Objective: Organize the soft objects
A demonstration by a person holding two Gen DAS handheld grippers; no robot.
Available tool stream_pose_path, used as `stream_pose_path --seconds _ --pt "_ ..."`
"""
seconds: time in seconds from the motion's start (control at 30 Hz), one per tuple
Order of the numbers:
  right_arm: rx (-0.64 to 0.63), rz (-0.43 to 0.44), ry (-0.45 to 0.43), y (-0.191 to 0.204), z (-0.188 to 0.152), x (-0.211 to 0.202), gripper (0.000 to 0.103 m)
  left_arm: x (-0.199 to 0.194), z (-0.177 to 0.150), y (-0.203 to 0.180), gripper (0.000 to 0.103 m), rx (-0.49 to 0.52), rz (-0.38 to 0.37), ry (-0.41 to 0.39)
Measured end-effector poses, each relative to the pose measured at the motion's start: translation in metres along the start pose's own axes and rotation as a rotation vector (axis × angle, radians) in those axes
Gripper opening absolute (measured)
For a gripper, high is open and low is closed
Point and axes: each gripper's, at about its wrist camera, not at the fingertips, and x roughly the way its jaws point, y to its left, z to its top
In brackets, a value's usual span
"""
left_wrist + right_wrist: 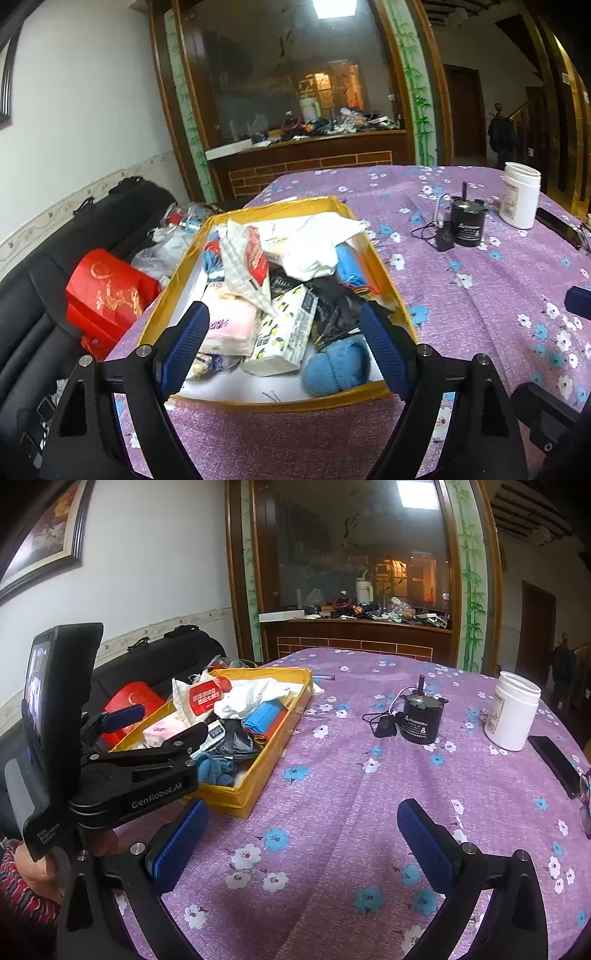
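A yellow box (384, 266) on the purple flowered tablecloth holds a heap of soft things. Among them are a white cloth (314, 240), a pink tissue pack (229, 321), a lemon-print tissue pack (288, 332), a white packet with a red label (247, 266), a blue fuzzy roll (336, 365) and a black bag (332, 306). My left gripper (282, 314) hangs open over the box's near end, its pads apart from the packs below. In the right wrist view the box (258, 775) stands at left with the left gripper (168, 722) above it. My right gripper (303, 808) is open over bare cloth.
A black motor with a cable (467, 225), a white jar (521, 195) and a black phone (559, 227) stand on the table's far right. Glasses (585, 805) lie at the right edge. A red bag (107, 291) sits on the black sofa left of the table.
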Motion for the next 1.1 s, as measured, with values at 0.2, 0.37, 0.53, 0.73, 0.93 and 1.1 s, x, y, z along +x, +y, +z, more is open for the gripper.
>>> stream_pose_path --seconds 0.2,0.37,0.53,0.73,0.93,1.1 --pt "0.000 -0.001 -0.003 0.0003 -0.0005 -0.0002 0.103 0.0049 -0.0015 0.0089 0.084 -0.048 -0.011 0.027" --pt "0.007 0.001 0.001 -0.0011 -0.0006 0.0005 0.103 0.0031 -0.0022 0.0080 0.084 -0.044 -0.012 0.018" --pt "0.009 0.000 0.004 -0.0017 -0.0005 0.0003 0.103 0.0016 -0.0022 0.0057 0.084 -0.029 -0.021 0.015" --pt "0.011 0.002 0.006 -0.0026 0.0000 0.0009 0.103 0.0006 -0.0020 0.0043 0.084 -0.022 -0.024 0.012" --pt "0.011 0.000 0.008 -0.0029 -0.0001 0.0016 0.103 -0.0004 -0.0023 0.0041 0.084 -0.018 -0.027 0.010" --pt "0.014 0.000 0.009 -0.0035 0.0000 0.0018 0.103 0.0000 -0.0020 0.0055 0.084 -0.017 -0.035 0.015"
